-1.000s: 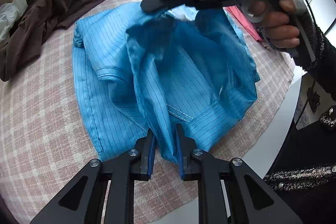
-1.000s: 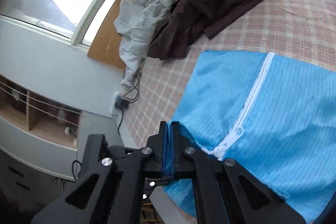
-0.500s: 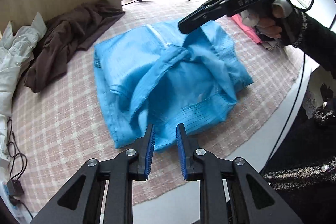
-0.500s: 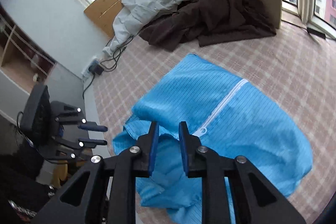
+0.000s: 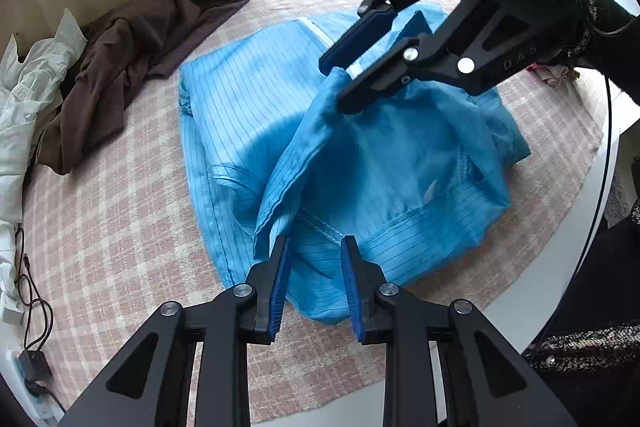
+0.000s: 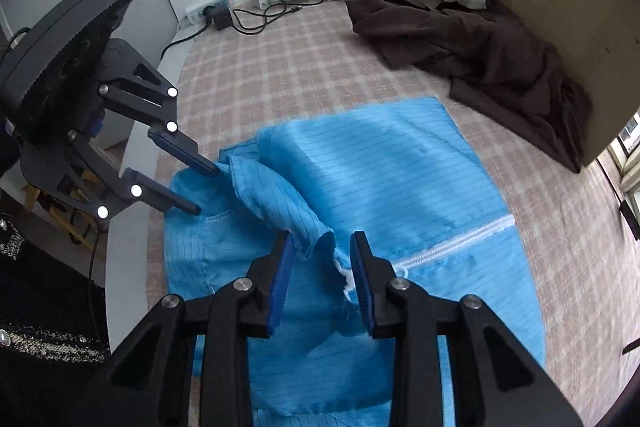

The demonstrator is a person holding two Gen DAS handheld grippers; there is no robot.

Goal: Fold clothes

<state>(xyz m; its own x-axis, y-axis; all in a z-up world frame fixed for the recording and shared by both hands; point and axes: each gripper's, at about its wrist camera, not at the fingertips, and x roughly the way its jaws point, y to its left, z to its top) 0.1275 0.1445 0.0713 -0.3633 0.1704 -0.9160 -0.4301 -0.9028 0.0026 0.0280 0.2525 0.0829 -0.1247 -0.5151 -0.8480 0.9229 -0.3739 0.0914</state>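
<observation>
Near the table's [image 5: 560, 227] front edge: blue garment [image 5: 248, 115], raised fold spanning left gripper [image 5: 314, 285] and right gripper [image 6: 322, 267], both part-open, gripping nothing.

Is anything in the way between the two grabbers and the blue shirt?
Nothing visible is. The left gripper has open jaws right at the blue striped garment, a raised fold reaching between them. The right gripper is open too, straddling a fold by the white zipper.
</observation>
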